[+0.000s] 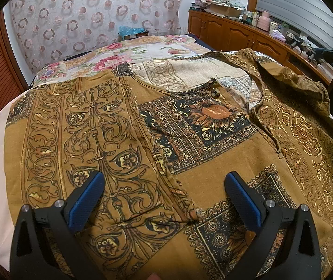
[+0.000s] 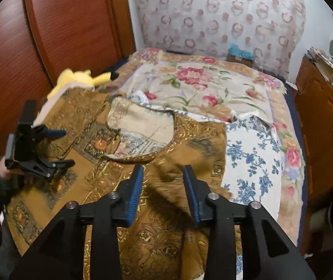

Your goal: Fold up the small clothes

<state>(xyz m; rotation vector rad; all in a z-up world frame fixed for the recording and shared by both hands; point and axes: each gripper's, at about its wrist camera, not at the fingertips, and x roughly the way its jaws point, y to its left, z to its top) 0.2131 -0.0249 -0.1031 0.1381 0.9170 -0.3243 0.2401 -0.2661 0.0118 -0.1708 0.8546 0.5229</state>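
A mustard-brown patterned shirt [image 1: 166, 140] lies spread on the bed, collar away from me, with a dark button [image 1: 215, 92] at the neck opening. My left gripper [image 1: 164, 179] is open, hovering just above the shirt's front with nothing between its blue pads. In the right wrist view the shirt [image 2: 124, 158] covers the near left of the bed. My right gripper [image 2: 163, 171] is open above the shirt's right shoulder and sleeve. The left gripper [image 2: 66, 147] shows there at the left, open over the shirt.
A floral bedspread [image 2: 201, 86] covers the bed, with a blue-flowered cloth [image 2: 252, 158] under the shirt's right side. A yellow plush toy [image 2: 80, 77] lies by the wooden wardrobe [image 2: 50, 35]. A wooden cabinet [image 1: 236, 30] with clutter stands right of the bed.
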